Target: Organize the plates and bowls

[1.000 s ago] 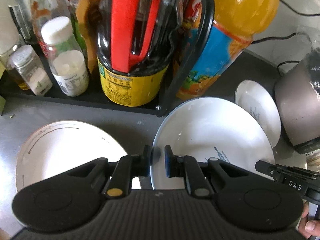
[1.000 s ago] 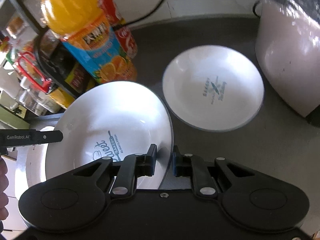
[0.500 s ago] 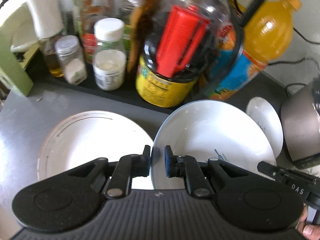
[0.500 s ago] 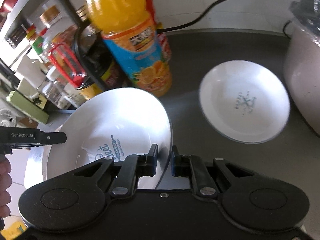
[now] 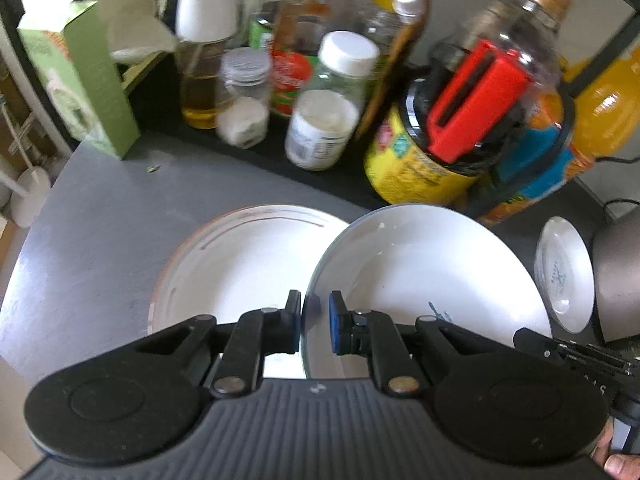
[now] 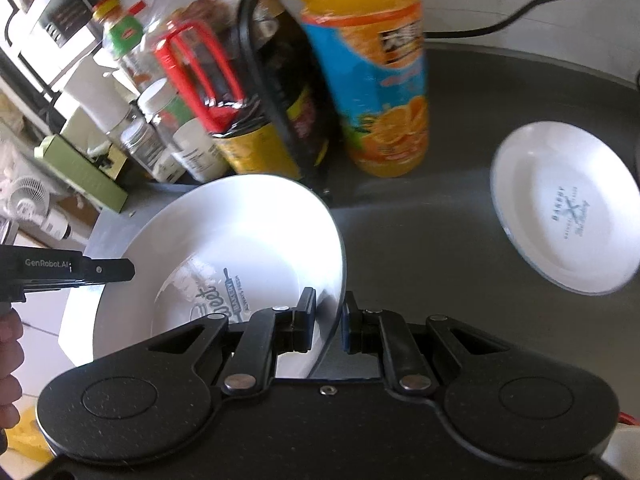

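Both grippers clamp one white bowl (image 5: 424, 280) by opposite rim edges: left gripper (image 5: 315, 328) fingers pinch its left rim, right gripper (image 6: 329, 322) fingers its right rim. Bowl empty, held tilted above the grey surface (image 5: 92, 232), partly over a flat white plate (image 5: 240, 264), also empty. 2nd empty bowl (image 6: 568, 208) sits apart by the orange juice bottle (image 6: 372, 80).
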Demonstrator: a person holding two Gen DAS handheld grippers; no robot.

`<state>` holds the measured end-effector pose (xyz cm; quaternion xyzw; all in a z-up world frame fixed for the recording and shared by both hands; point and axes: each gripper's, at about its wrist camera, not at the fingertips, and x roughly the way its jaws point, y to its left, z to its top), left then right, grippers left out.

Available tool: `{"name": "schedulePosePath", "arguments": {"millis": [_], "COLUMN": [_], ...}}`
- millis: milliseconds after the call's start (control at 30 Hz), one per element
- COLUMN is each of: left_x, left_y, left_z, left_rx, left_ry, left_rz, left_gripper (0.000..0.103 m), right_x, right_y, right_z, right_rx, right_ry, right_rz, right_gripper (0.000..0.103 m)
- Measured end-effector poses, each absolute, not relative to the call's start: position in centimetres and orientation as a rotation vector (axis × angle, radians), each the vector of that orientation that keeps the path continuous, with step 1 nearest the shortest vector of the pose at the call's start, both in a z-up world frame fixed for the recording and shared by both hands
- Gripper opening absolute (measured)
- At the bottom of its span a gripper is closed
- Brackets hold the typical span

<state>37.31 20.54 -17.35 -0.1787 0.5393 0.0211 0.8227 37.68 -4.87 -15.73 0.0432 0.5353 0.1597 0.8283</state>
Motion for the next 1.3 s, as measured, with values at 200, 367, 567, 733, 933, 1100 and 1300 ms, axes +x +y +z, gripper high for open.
{"name": "schedulePosePath", "arguments": {"millis": [200,367,567,733,933,1100,1300], "left_x": [37.0,36.6,36.3,36.3,36.2,36.2,36.3], "left_y": [22.4,23.7,24.9,25.6,25.7,25.7,25.8], "left_z": [-18.2,-18.7,-19.1,-19.7,-20.5,-21.3,-21.8], "left_rx": [-0.395,-0.405,-0.410,-0.400,-0.353,-0.323,-0.291], "left_ry": [1.160,1.168,1.175,1.187,1.212,1.223,1.235], "left_rz": [0.079,0.098,0.115,0.128,0.149,0.167,0.183], "left_gripper": [0.012,0.012,0.012,0.012,0.012,0.012,0.013], "right_x": [37.7,37.8,37.8,37.9,37.9,38.1,38.1], "right_y": [-2.9,-1.7,-0.5,0.5,1.7,2.4,3.3], "right_z": [-16.3,-16.6,-17.1,-17.8,-18.5,-18.9,-19.4], "right_rx": [0.065,0.047,0.041,0.029,0.002,-0.026,-0.061], "right_ry": [1.156,1.165,1.182,1.197,1.209,1.213,1.223], "right_rz": [0.368,0.383,0.397,0.409,0.422,0.432,0.439], "right_gripper": [0.013,0.013,0.013,0.013,0.013,0.014,0.014]}}
